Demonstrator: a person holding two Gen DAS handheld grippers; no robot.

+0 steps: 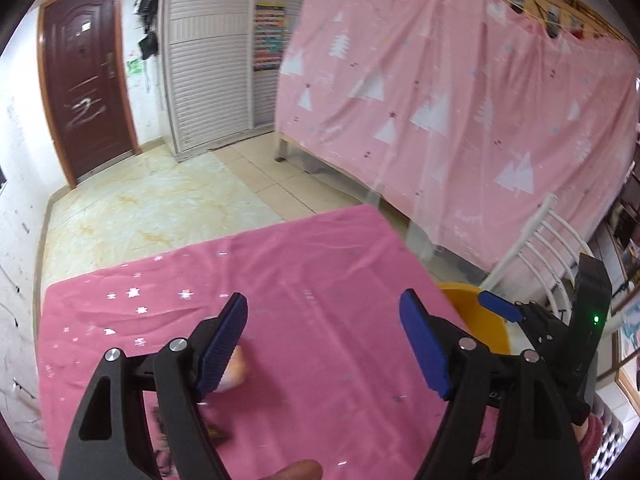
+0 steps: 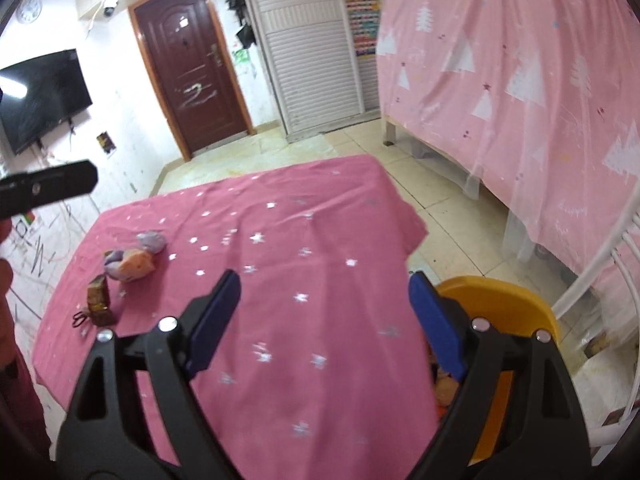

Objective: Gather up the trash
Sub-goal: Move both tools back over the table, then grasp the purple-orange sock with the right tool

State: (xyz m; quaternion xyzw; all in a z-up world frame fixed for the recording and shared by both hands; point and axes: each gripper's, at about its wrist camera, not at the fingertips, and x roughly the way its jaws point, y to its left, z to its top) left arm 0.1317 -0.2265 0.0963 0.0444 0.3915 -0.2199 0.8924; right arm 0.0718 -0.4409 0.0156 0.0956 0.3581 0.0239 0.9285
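Trash lies on the pink starred tablecloth [image 2: 304, 240]: a crumpled lilac wad [image 2: 151, 241], an orange and purple wrapper ball [image 2: 130, 265], a small brown carton [image 2: 100, 299] and a dark scrap [image 2: 80, 319]. My right gripper [image 2: 324, 320] is open and empty, over the table's right side, beside the yellow bin [image 2: 496, 292]. My left gripper [image 1: 322, 344] is open and empty above the cloth. A pale orange wrapper [image 1: 237, 368] lies by its left finger, and brown trash [image 1: 218, 432] is partly hidden under it. The yellow bin [image 1: 476, 320] shows at its right, with the right gripper [image 1: 504, 308] over it.
A white chair [image 2: 600, 280] stands right of the bin. A bed draped in pink tree-print curtain [image 2: 520, 80] fills the right side. A brown door [image 2: 192, 64], white louvered wardrobe [image 2: 312, 48] and wall TV [image 2: 40, 96] lie beyond tiled floor.
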